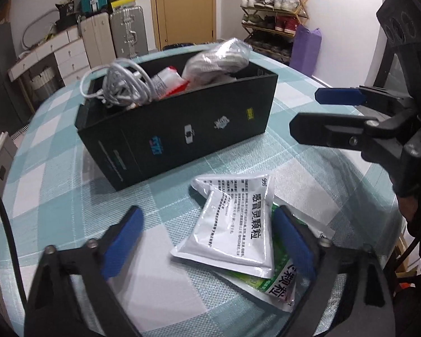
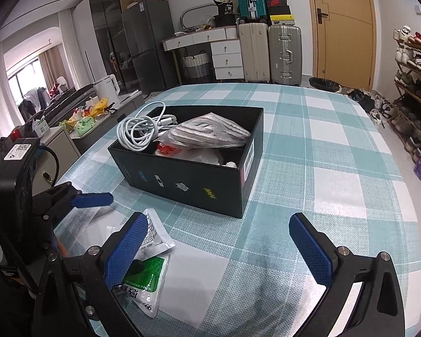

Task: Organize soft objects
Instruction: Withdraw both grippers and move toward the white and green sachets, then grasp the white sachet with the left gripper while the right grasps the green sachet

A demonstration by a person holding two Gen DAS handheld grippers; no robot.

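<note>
Cable and bagged cloth already sit in the black box (image 2: 188, 174), two sachets (image 1: 233, 230) left on the bench, left gripper (image 1: 207, 241) spread around them, right gripper (image 2: 219, 250) released, empty.

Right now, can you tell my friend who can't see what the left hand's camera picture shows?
The open left gripper hovers over two medicine sachets lying overlapped on a checked tablecloth. Behind them stands a black box holding a white cable and a bagged grey cloth; the right gripper pokes in from the right.
</note>
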